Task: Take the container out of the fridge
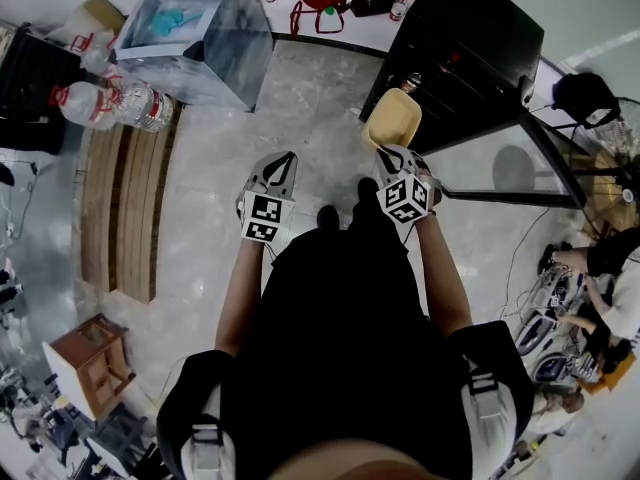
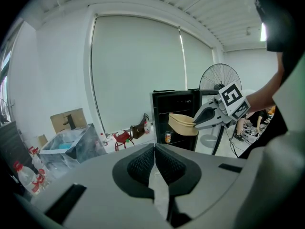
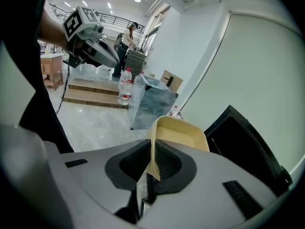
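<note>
Grippers, two.
- Right gripper (image 1: 393, 153): jaws clamped on the near rim of the container (image 1: 392, 120).
- Left gripper (image 1: 281, 163): jaws pressed together with nothing between them, at 9 o'clock of the right one.

Container, one: cream, open-topped, held in the air at 12 o'clock of the right gripper, outside the fridge (image 1: 470, 48).

Fridge, one: black, at 1 o'clock in the head view, door swung open.

Can (image 2: 167, 137), one: on a fridge shelf. The other shelves are too dark to make out.
</note>
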The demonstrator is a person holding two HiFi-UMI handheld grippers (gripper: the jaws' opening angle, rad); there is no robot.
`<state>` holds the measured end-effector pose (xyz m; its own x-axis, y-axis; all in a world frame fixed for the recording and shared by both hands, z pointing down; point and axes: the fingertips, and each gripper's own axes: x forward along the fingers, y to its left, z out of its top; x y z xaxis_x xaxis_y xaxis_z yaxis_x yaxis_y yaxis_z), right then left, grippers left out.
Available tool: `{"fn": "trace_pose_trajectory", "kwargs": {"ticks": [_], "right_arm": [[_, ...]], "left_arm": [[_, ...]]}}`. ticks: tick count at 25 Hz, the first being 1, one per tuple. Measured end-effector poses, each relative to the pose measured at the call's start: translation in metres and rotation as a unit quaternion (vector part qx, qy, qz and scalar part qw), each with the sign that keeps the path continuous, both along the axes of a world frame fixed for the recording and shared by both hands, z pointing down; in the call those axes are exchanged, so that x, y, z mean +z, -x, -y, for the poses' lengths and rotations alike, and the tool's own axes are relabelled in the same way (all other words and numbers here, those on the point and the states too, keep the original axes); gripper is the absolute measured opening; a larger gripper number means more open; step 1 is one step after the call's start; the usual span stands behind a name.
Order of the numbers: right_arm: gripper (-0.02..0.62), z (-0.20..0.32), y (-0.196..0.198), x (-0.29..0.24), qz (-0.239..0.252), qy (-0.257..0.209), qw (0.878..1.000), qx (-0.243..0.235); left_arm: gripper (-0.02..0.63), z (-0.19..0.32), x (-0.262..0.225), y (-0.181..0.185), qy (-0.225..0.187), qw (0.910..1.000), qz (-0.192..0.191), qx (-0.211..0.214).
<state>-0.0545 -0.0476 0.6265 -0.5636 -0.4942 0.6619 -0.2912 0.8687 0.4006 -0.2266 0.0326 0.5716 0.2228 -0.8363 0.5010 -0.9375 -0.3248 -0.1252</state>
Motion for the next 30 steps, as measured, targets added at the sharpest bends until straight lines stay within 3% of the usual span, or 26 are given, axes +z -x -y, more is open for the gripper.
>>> {"fn": "trace_pose_trajectory", "kwargs": {"ticks": [30], "right_arm": [[0.028, 0.013, 0.016, -0.002, -0.006, -0.001, 1.0, 0.008]], "left_arm": [[0.021, 0.009, 0.002, 0.02, 0.005, 1.0, 0.003, 0.006]]}}
